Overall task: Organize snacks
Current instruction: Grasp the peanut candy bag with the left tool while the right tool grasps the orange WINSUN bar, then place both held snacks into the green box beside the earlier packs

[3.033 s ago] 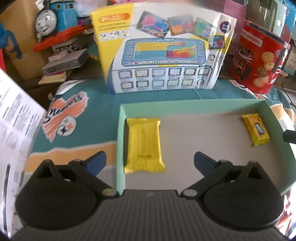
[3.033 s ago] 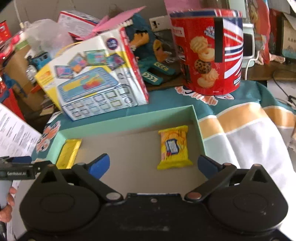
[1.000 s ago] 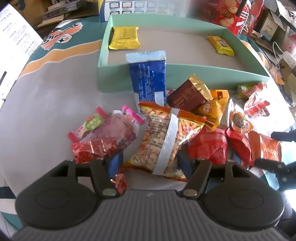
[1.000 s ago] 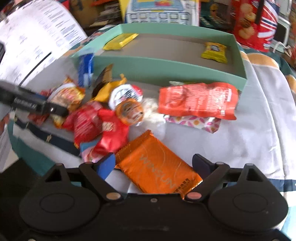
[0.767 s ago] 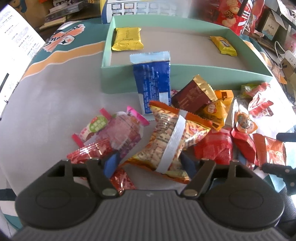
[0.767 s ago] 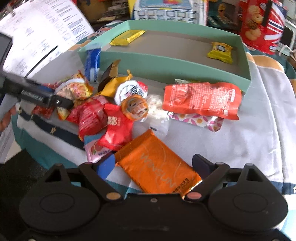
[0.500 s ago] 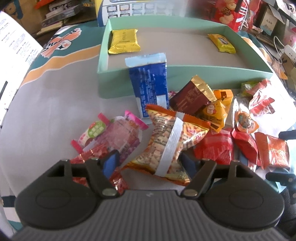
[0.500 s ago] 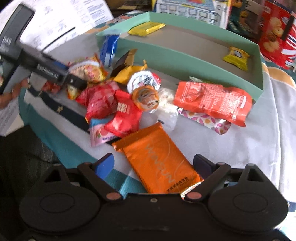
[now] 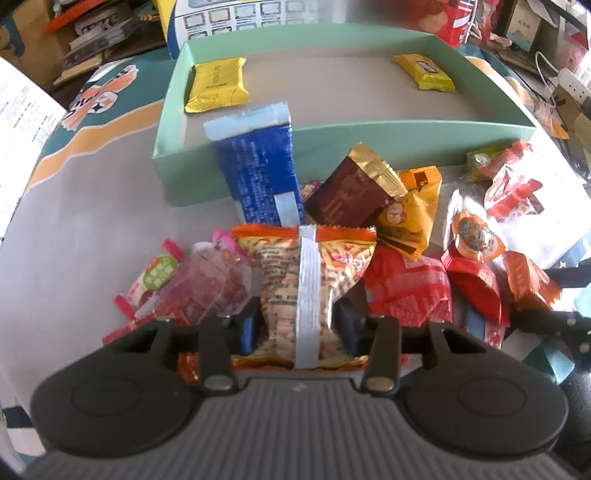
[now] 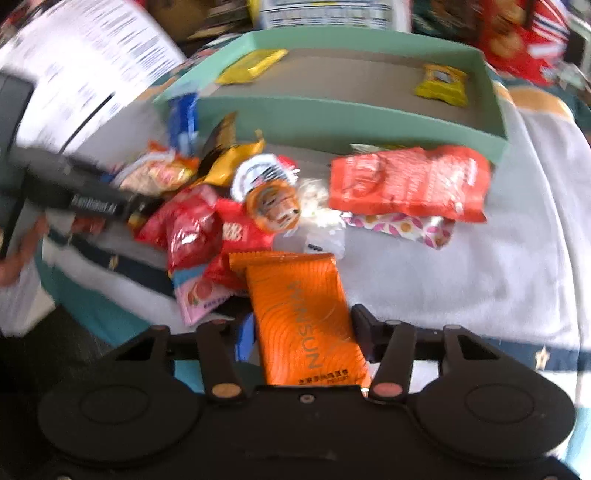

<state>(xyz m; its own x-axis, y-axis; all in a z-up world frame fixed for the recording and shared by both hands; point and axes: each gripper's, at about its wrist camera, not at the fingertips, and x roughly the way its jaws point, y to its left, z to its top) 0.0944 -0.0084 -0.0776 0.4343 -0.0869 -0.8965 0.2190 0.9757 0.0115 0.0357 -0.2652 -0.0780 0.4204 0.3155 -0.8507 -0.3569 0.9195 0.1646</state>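
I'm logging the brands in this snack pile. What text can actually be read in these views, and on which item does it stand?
"WINSUN": on the orange packet, between the closing jaws of the right gripper.
Partly legible, ending "Robot.AI": on the left gripper's side.
Too small or blurred: print on the noodle-snack bag, blue packet, white printed sheet.

Snack bag (image 9: 306, 280) between closing fingers (image 9: 246, 328)

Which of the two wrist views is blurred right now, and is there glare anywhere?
Right wrist view: motion-smeared, worst at the printed sheet and tin; the orange packet stays readable. Left wrist view: sharp, strong fisheye bending the green box; glare on the noodle packet seam and white cloth.
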